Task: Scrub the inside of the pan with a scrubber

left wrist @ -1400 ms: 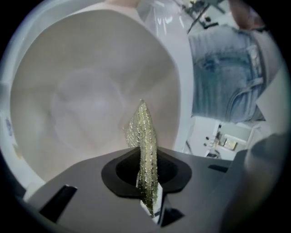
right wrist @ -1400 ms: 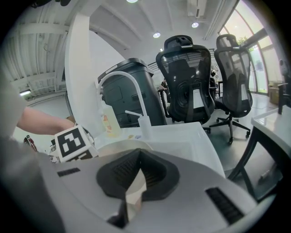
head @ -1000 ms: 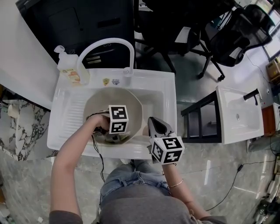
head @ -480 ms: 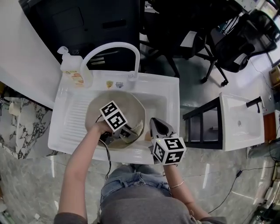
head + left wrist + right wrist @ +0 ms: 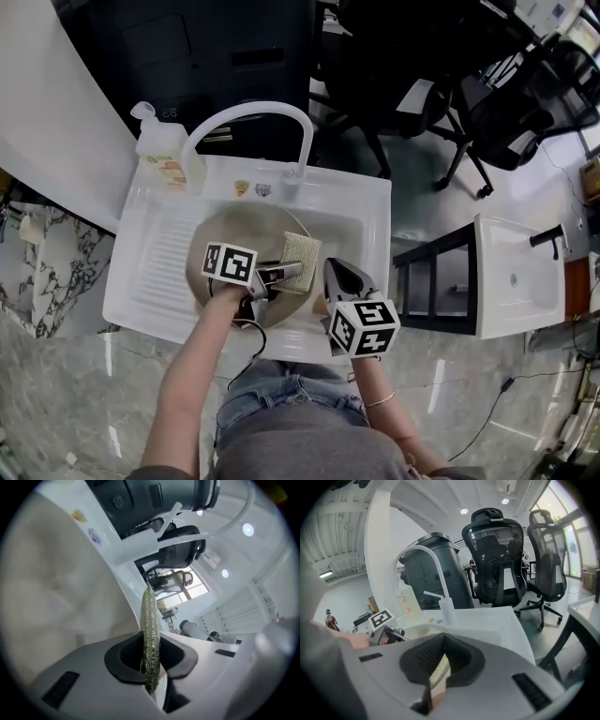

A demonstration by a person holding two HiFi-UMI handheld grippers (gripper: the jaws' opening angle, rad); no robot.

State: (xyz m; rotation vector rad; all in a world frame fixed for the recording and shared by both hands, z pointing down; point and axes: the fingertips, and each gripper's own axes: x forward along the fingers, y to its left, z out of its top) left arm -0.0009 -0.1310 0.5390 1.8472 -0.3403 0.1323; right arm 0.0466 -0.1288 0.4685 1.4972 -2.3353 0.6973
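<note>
Roughly in the middle of the head view sits a white, smooth plastic sink (image 5: 370, 202) with a ribbed draining part at its left. A round, matte beige pan (image 5: 234, 230) fills the basin. The left claw (image 5: 292, 272) reaches over the pan from the left. It is clamped on a flat, square, yellow-green scrubber (image 5: 302, 261) with a rough woven texture, which lies over the pan near its right rim. The right claw (image 5: 334, 268), dark and smooth, stands just beside that rim at the lower right.

From above the scrubber looks like a wide square. The left gripper view shows it edge-on instead: a thin, glittering green strip, pressed between both jaws and standing out past them. The pale inner wall of the pan fills the left of that frame. Whether the scrubber touches the pan I cannot tell from either view.

Only the right gripper view shows what the right claw holds. Its jaws are closed on a thin beige edge, tan at the bottom, which seems to be part of the pan. This view also shows, side-on, the curved white tube faucet (image 5: 423, 569), a translucent soap bottle with an orange label (image 5: 408, 604), a dark grey round bin (image 5: 436, 564) and two black mesh office chairs (image 5: 497, 564).

At the right edge of the head view there is a second white basin (image 5: 520, 272).
</note>
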